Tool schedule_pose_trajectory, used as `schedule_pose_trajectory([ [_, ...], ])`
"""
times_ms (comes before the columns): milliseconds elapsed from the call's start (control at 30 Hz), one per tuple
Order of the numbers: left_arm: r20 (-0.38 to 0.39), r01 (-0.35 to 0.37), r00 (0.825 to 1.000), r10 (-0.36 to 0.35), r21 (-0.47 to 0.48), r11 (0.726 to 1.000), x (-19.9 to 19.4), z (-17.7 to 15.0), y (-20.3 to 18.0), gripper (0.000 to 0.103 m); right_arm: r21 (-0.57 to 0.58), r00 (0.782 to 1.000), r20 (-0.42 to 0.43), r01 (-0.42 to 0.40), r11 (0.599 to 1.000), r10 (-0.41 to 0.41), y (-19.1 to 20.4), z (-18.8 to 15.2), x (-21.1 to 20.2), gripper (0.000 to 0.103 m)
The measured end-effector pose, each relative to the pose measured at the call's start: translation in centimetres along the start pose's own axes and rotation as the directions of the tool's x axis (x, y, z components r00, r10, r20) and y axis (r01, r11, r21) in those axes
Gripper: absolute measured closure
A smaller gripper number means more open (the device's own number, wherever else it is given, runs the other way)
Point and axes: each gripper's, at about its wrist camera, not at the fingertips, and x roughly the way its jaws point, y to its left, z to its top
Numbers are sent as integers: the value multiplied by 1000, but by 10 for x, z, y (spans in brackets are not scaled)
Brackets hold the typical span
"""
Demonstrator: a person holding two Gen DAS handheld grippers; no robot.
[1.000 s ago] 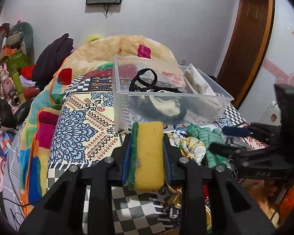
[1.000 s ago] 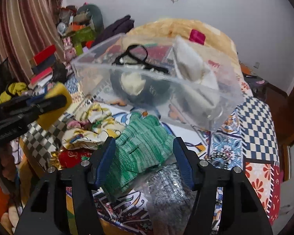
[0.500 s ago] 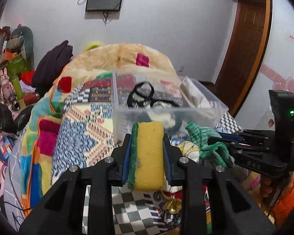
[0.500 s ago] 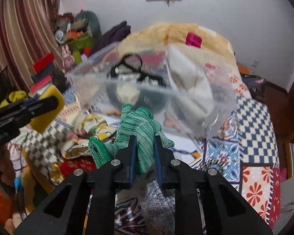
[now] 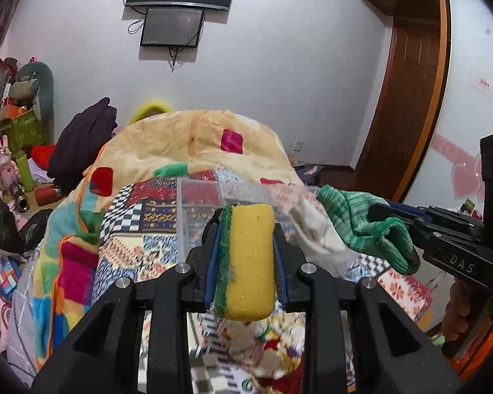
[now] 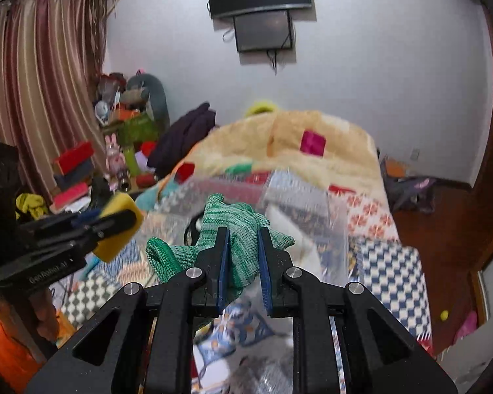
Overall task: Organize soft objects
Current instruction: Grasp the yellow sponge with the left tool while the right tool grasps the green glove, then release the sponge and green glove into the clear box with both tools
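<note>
My left gripper (image 5: 245,229) is shut on a yellow sponge (image 5: 249,259) with a green scouring side and holds it up in front of the clear plastic box (image 5: 200,203) on the bed. My right gripper (image 6: 243,233) is shut on a green knitted glove (image 6: 233,229), also lifted near the box (image 6: 312,203). The glove (image 5: 361,223) and right gripper (image 5: 377,210) show at the right of the left wrist view. The sponge (image 6: 118,226) and left gripper (image 6: 128,220) show at the left of the right wrist view. White cloth (image 5: 315,233) lies in the box.
A patchwork quilt (image 5: 141,229) and a beige blanket (image 5: 194,138) cover the bed. More cloth items (image 5: 266,344) lie on the quilt below the grippers. Cluttered shelves (image 6: 115,124) stand at the left, a wooden door (image 5: 410,98) at the right.
My right gripper closed on the green glove and lifted it off the quilt. Both grippers rose and tilted up, so the box now sits lower and partly hidden behind them.
</note>
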Motion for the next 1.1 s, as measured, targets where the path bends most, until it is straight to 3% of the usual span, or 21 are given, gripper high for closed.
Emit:
schedule_pose_trajectory([
  [167, -9, -14, 1000, 14, 0, 1000, 18, 14, 1, 74, -11, 999, 18, 36, 999, -36, -2, 16, 12, 88],
  [333, -61, -19, 998, 19, 5, 1000, 45, 21, 3, 74, -57, 997, -17, 79, 995, -80, 0, 24, 37, 88],
  [667, -199, -34, 979, 42, 39, 999, 102, 15, 3, 74, -114, 977, -179, 98, 989, -117, -5, 7, 93, 88],
  [867, -249, -55, 966, 67, 53, 997, 119, 10, 4, 74, -146, 961, -256, 72, 987, -108, -3, -5, 105, 87],
  [1100, -233, -51, 971, 57, 34, 998, 108, 11, 7, 48, -101, 962, -265, 35, 994, -61, -12, -4, 92, 77],
])
